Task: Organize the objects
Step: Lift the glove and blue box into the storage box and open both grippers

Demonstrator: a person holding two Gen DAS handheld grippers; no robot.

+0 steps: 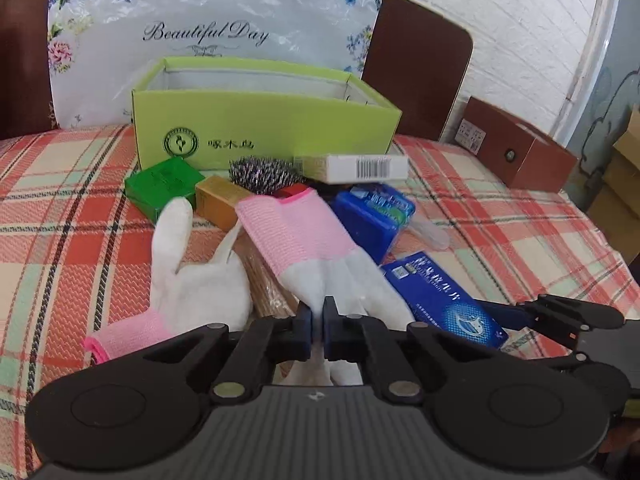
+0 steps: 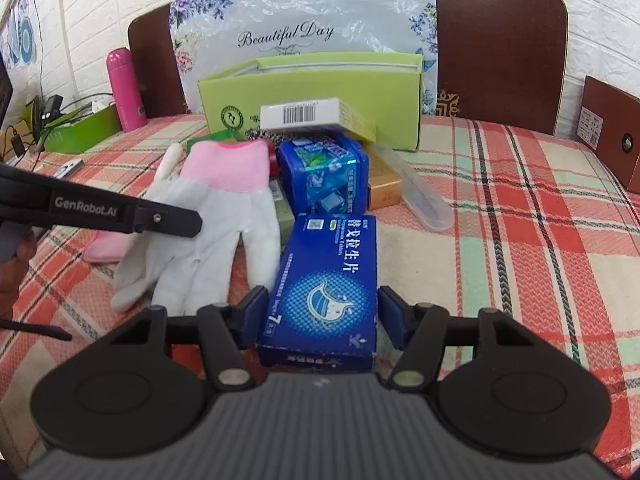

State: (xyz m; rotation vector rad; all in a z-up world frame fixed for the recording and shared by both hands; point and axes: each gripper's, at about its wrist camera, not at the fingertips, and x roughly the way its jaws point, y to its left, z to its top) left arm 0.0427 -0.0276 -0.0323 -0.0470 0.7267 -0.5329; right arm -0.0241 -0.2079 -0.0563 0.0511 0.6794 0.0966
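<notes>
"Beautiful Day" in script on the floral plastic sheet [image 2: 304, 36]; "GenRobot.AI" on the left gripper [image 2: 172, 222] arm; "7" on the blue medicine box [image 2: 328, 280].

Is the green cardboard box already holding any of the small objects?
No: the green cardboard box shows only bare inner walls in the left wrist view.

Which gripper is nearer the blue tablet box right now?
Right. The right gripper is open with the blue tablet box between its fingers. The left gripper sits to the box's left, nearly closed on the white glove beside it.
</notes>
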